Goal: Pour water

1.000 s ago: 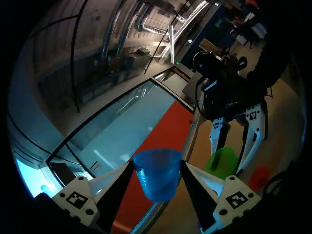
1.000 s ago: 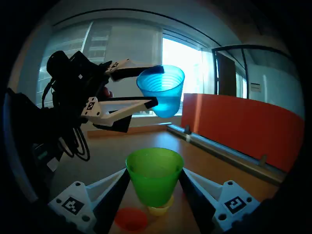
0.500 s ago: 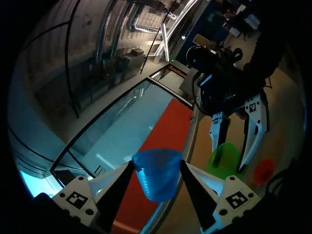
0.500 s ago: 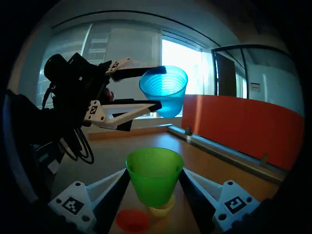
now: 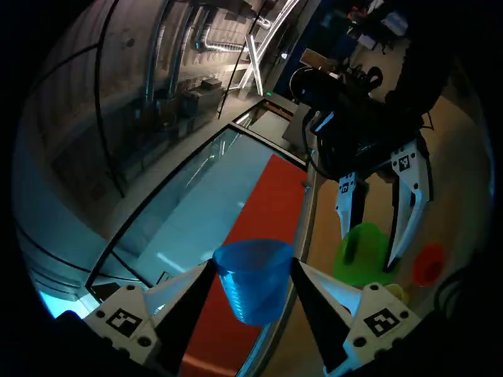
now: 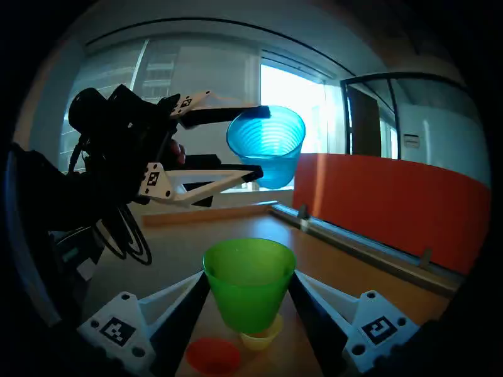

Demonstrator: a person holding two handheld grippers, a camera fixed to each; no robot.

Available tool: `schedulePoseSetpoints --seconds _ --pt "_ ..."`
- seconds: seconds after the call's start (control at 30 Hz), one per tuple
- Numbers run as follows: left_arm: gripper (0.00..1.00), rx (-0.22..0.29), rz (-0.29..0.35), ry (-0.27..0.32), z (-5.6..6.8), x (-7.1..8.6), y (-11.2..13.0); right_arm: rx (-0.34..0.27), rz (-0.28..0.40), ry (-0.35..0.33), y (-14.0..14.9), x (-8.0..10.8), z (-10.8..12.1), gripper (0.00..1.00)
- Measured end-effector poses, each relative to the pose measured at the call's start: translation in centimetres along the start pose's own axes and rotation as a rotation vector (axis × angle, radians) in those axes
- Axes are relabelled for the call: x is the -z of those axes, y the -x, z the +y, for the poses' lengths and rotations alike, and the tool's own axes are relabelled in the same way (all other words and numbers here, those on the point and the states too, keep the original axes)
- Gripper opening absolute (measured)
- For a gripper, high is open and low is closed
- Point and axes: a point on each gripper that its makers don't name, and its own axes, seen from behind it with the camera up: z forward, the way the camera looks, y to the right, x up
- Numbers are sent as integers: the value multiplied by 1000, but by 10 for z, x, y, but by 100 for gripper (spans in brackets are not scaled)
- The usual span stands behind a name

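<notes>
The left hand-held gripper (image 5: 253, 267) is closed at a narrow gap on a blue cup (image 5: 253, 290), with both fingers pressing its sides just under the rim. The cup is translucent, ribbed plastic. In the right gripper view it hangs in the air ahead of and above the right hand-held gripper (image 6: 249, 277), tipped so that its mouth faces that gripper. A darker band shows low inside it, but I cannot tell if that is water.

The right hand-held gripper clasps a green cup (image 6: 249, 298) between its fingers. It is upright, glossy and open at the top, and I cannot make out its contents. Just below its fingertips, a small yellow cup (image 6: 263, 340) and a small orange cup (image 6: 212, 357) sit on the wooden table (image 6: 182, 251).
</notes>
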Motion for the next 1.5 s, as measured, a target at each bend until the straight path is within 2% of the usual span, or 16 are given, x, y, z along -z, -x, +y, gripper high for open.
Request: schedulePoseSetpoints --seconds 0.2,0.6,1.5 --pt "86 -26 -4 6 0 1 -1 1 9 -2 -3 0 -1 89" --pt "86 -42 -6 15 2 1 -3 -2 21 -4 -5 -1 -3 89" --pt "86 -119 -12 21 3 0 -11 6 25 -2 -7 -1 -1 89"
